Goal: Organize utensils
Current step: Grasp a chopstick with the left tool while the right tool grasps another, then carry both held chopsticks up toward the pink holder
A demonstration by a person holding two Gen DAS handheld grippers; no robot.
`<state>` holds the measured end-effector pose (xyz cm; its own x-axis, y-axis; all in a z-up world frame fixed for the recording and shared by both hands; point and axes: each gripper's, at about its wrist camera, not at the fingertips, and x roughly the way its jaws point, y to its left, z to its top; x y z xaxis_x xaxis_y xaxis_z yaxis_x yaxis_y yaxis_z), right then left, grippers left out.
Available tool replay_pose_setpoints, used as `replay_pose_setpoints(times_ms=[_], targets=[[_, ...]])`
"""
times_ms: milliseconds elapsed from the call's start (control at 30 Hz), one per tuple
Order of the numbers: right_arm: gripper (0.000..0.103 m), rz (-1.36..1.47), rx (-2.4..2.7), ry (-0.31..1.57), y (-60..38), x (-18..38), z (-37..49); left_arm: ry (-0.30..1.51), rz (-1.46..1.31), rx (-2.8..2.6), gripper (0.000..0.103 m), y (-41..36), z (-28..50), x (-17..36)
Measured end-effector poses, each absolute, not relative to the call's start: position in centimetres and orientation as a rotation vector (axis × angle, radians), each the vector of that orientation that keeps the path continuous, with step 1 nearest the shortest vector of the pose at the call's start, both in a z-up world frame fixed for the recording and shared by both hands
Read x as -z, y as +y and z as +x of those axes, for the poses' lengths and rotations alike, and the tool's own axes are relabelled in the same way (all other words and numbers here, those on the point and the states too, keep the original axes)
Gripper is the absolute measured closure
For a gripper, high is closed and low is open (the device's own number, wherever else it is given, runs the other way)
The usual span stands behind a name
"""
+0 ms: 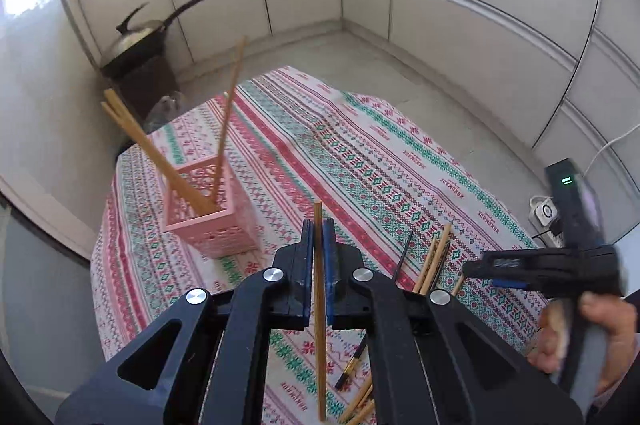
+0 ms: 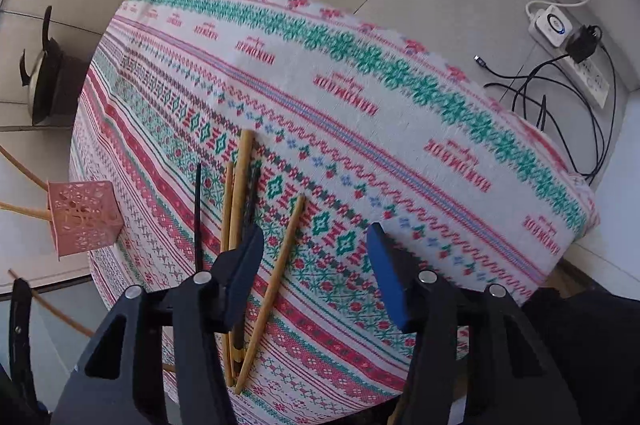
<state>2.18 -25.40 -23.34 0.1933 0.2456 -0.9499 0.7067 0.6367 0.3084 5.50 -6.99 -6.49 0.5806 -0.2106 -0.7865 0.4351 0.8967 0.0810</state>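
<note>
Left gripper (image 1: 319,225) clamped on 1 slim wooden chopstick (image 1: 319,309). Right gripper (image 2: 316,237) half open, holding nothing, above loose chopsticks (image 2: 244,185) on woven-patterned table (image 2: 440,129).

Black left gripper (image 1: 318,225) with silver screws, blue-padded jaws.

Daylight floods in from the upper left of the left wrist view, blown out to white behind the counter. The tablecloth (image 1: 360,153) sits evenly lit, the pink basket (image 1: 212,209) casting a soft shadow. Motion blur smears the person's hand (image 1: 588,337) at lower right. In the right wrist view the cloth's pattern blurs; both frames bend hard, dark at the corners.
</note>
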Motion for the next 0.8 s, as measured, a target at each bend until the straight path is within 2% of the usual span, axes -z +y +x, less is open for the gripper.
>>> replay_pose_setpoints(times_ms=[100, 167, 233, 400, 633, 800], targets=[[0.052, 0.800, 0.468, 1.322, -23.7, 23.1, 2.1, 0.858, 0.272, 0.383, 0.099, -6.2, 4.9, 5.9], [0.056, 0.745, 0.491, 1.309, -23.0, 23.0, 2.2, 0.850, 0.261, 0.384, 0.099, -5.8, 4.9, 5.6], [0.094, 0.774, 0.465, 1.294, -23.3, 23.3, 2.2, 0.842, 0.243, 0.378, 0.099, -5.3, 5.1, 5.4], [0.097, 0.853, 0.391, 1.196, -24.9, 22.1, 1.7, 0.827, 0.194, 0.376, 0.099, -3.9, 5.3, 4.5], [0.098, 0.649, 0.239, 0.870, -23.2, 11.2, 0.1, 0.746, 0.094, 0.381, 0.099, -1.4, 4.0, 1.2], [0.098, 0.597, 0.179, 0.731, -22.4, 5.7, -0.8, 0.680, 0.036, 0.372, 0.099, -0.1, 3.0, -1.4]])
